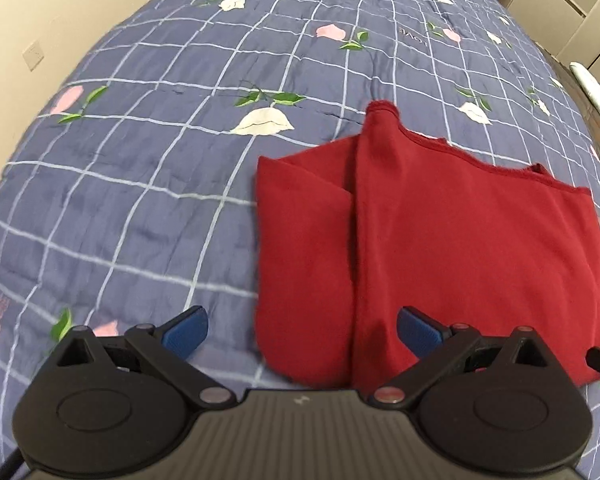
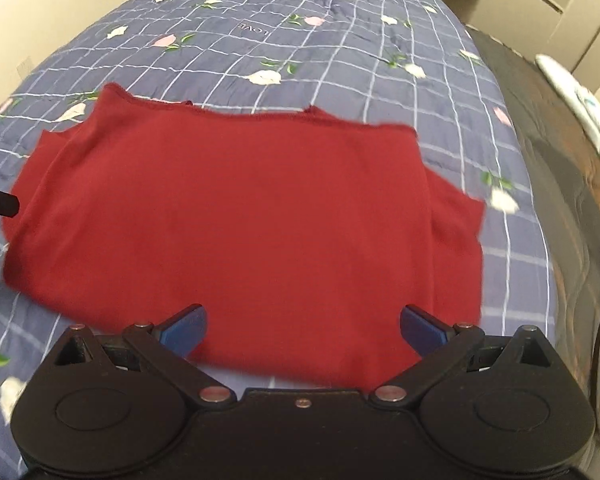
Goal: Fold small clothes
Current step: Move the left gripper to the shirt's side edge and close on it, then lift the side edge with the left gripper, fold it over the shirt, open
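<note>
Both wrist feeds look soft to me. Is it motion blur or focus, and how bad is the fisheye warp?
Left wrist view: garment fairly sharp, quilt smeared toward the left edge, grid lines bowed. Right wrist view: garment edges and right-side flowers streaked, so probably motion blur; grid bent strongly. Both: even light, no glare, dark corners.

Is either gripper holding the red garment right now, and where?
Neither. The left gripper and right gripper are both open above the red garment, which lies on the bedspread.
</note>
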Available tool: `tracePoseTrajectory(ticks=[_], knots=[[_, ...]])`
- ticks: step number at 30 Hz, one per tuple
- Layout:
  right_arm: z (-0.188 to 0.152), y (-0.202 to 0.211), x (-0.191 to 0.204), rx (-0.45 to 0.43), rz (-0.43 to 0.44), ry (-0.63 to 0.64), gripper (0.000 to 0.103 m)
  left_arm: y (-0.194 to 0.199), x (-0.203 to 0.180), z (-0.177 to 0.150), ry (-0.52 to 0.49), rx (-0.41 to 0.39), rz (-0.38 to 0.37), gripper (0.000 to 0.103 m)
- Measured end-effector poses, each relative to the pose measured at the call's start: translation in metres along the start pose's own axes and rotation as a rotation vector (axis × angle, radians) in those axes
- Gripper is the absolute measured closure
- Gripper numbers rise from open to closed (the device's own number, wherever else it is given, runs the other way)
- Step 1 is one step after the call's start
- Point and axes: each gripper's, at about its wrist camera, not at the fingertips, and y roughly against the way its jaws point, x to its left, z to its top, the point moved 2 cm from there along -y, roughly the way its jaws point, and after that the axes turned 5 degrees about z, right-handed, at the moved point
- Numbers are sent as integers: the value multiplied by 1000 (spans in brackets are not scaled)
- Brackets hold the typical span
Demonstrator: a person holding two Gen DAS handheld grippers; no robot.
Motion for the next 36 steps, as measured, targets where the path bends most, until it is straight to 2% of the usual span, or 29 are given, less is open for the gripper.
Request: tracePoseTrajectory(ticks=[4,6,8,11,16,18,19,20,21,23,26,32,36], knots=[[11,-20,6,4,-32,21,1,-19,9,4,41,40,-95,1],[13,-27,10,10,-31,25,1,-24,12,4,70,52,-121,7],[14,-35,15,18,-25,30,1,-29,15,6,98,72,-135,20],[14,-44,20,32,-22,44,1,-28,17,7,130,80,-169,27],[14,-55,23,53,-8,61,1,-27,11,9,129,77,-234,28],[14,-57,21,59,-1,57,1,-32,9,10,125,95,-236,32],[14,-58,21,62,2,54,1,-37,10,11,128,110,-233,44],[13,-59,20,64,6,53,1,-41,11,11,134,124,-216,50],[13,-60,20,66,9,53,1,-43,13,13,145,134,-211,52],[12,-61,19,70,15,52,1,-42,13,15,162,136,-218,63],[13,-62,18,73,17,51,1,-34,7,16,129,125,-206,73],[12,-62,17,79,21,49,1,-16,-12,19,135,95,-135,77],[13,-63,17,88,20,53,1,-4,-21,21,112,75,-120,77]])
